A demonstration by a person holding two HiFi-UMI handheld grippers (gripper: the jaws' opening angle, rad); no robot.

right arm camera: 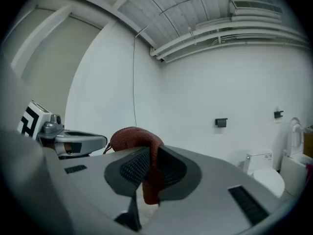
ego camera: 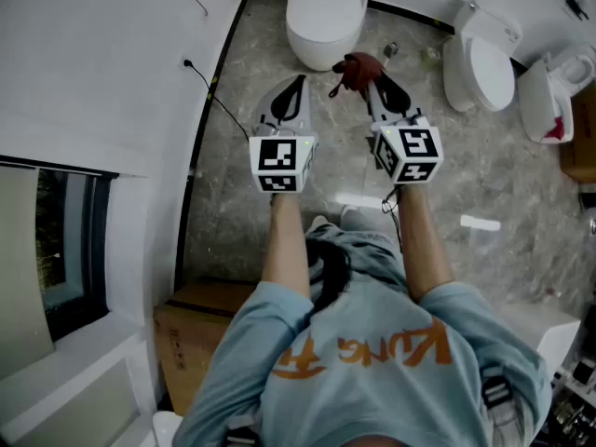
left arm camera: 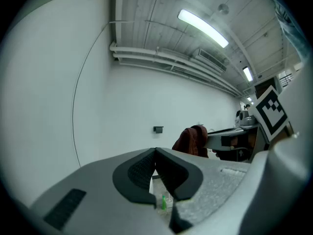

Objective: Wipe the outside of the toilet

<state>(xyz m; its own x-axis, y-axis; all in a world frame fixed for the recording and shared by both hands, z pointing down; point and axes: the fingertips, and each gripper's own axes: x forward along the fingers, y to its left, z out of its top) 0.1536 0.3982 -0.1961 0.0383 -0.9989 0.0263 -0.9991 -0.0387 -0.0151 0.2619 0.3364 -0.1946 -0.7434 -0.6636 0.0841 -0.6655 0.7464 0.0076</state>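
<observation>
A white toilet [ego camera: 322, 15] stands against the far wall, straight ahead of both grippers in the head view. My right gripper [ego camera: 372, 84] is shut on a dark red cloth [ego camera: 355, 71], which bunches over its jaw tips [right arm camera: 135, 139] just short of the toilet's front. My left gripper [ego camera: 291, 91] hovers beside it, to the left, shut with nothing between its jaws [left arm camera: 155, 156]. From the left gripper view the red cloth [left arm camera: 192, 140] shows to the right, hanging from the other gripper.
A second white toilet [ego camera: 484, 56] stands to the right, seen also in the right gripper view [right arm camera: 267, 172], with a third white fixture [ego camera: 552, 96] beyond it. A cardboard box [ego camera: 191, 335] sits by the person's left. The floor is grey marble [ego camera: 242, 212]. A black cable [ego camera: 209, 96] runs down the left wall.
</observation>
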